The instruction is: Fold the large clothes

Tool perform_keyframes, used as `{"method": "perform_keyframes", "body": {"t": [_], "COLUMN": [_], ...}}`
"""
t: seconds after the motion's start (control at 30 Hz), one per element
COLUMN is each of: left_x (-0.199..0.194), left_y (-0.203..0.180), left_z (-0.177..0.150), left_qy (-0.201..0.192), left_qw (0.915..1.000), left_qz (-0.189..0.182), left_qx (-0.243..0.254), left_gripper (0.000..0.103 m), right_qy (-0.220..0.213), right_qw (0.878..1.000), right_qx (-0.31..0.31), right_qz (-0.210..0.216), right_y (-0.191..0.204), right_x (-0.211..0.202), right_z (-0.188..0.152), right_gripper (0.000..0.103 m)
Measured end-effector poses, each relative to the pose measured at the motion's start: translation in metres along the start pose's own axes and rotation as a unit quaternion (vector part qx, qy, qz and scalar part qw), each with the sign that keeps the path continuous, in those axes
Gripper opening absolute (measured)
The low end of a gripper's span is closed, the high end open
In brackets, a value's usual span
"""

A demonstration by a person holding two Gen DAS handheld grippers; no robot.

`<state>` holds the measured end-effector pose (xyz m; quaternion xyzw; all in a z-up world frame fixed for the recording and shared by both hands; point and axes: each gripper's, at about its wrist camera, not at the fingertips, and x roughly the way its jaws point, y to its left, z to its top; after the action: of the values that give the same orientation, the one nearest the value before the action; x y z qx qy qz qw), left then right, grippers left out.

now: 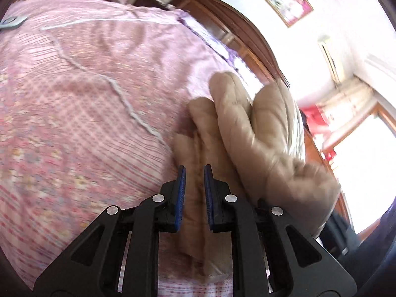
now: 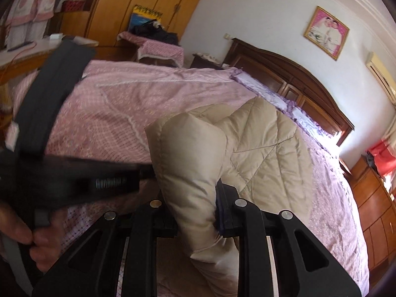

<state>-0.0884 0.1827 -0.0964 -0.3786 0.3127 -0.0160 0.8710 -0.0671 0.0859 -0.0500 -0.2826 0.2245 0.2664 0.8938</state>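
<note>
A beige quilted jacket point(image 2: 262, 148) lies bunched on the pink bedspread point(image 2: 111, 113). My right gripper point(image 2: 195, 198) is shut on a thick puffy fold of it, which hides the left finger and leaves only the right pad point(image 2: 224, 212) showing. In the left wrist view the jacket point(image 1: 247, 123) rises in padded folds just ahead to the right. A band of its fabric runs between the blue pads point(image 1: 182, 193) of my left gripper point(image 1: 194, 173), which is shut on it. Seen from the right wrist, the left gripper point(image 2: 141, 173) reaches in from the left to the jacket's edge.
The bed has a dark wooden headboard point(image 2: 297, 81) at its far end. A small table with a pink cloth point(image 2: 160, 47) and a wooden wardrobe point(image 2: 148, 2) stand beyond the bed. A hand point(image 2: 22, 240) holds the left gripper's grip. A bright window point(image 1: 366, 160) is at the right.
</note>
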Motion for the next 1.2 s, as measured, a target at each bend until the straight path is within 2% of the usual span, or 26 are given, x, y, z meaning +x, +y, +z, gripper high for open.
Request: {"method": "perform_keyframes", "body": {"t": [0.2, 0.5, 0.57, 0.6, 0.63, 0.67, 0.7, 0.73, 0.8, 0.9, 1.0, 1.03, 1.1, 1.2], "left_x": [0.006, -0.007, -0.014, -0.018, -0.024, -0.03, -0.038, -0.042, -0.051, -0.051, -0.043, -0.038, -0.031, -0.031], "left_y": [-0.001, -0.002, -0.004, -0.005, -0.009, -0.012, -0.021, -0.026, -0.05, -0.088, -0.112, -0.116, -0.117, -0.112], "left_z": [0.005, 0.016, 0.018, 0.019, 0.022, 0.023, 0.029, 0.031, 0.037, 0.035, 0.027, 0.024, 0.018, 0.01], "left_qy": [0.005, -0.019, -0.036, -0.043, -0.051, -0.055, -0.055, -0.051, -0.041, -0.028, -0.027, -0.022, -0.008, -0.023], "left_qw": [0.9999, 0.9994, 0.9988, 0.9984, 0.9979, 0.9975, 0.9965, 0.9957, 0.9933, 0.9889, 0.9821, 0.9809, 0.9805, 0.9791], "left_qz": [-0.012, -0.028, -0.033, -0.035, -0.038, -0.043, -0.061, -0.074, -0.093, -0.081, -0.046, -0.033, -0.017, 0.0], "left_qx": [0.003, 0.002, 0.007, 0.009, 0.011, 0.012, 0.017, 0.022, 0.054, 0.121, 0.181, 0.19, 0.196, 0.202], "left_gripper": [0.014, 0.018, 0.018, 0.019, 0.023, 0.03, 0.033, 0.041, 0.046, 0.046, 0.045, 0.039, 0.031, 0.023], "right_qy": [0.001, -0.002, -0.006, -0.01, -0.016, -0.022, -0.028, -0.035, -0.054, -0.087, -0.105, -0.105, -0.101, -0.082], "right_qw": [1.0, 0.999, 0.998, 0.998, 0.997, 0.994, 0.991, 0.989, 0.984, 0.975, 0.968, 0.966, 0.963, 0.96], "right_qx": [-0.012, 0.004, 0.007, 0.011, 0.02, 0.036, 0.049, 0.059, 0.076, 0.114, 0.183, 0.204, 0.236, 0.268], "right_qz": [0.017, 0.05, 0.059, 0.066, 0.077, 0.1, 0.119, 0.133, 0.152, 0.168, 0.139, 0.121, 0.086, 0.03], "right_y": [0.009, -0.002, -0.004, -0.007, -0.011, -0.018, -0.024, -0.029, -0.04, -0.066, -0.11, -0.123, -0.147, -0.172], "right_x": [0.014, 0.01, 0.006, 0.002, -0.001, -0.008, -0.014, -0.021, -0.04, -0.07, -0.092, -0.097, -0.1, -0.095], "right_z": [-0.009, -0.014, -0.016, -0.018, -0.019, -0.02, -0.021, -0.02, -0.021, -0.022, -0.025, -0.026, -0.029, -0.036], "right_gripper": [0.023, 0.023, 0.025, 0.028, 0.035, 0.048, 0.055, 0.064, 0.065, 0.065, 0.065, 0.065, 0.065, 0.065]}}
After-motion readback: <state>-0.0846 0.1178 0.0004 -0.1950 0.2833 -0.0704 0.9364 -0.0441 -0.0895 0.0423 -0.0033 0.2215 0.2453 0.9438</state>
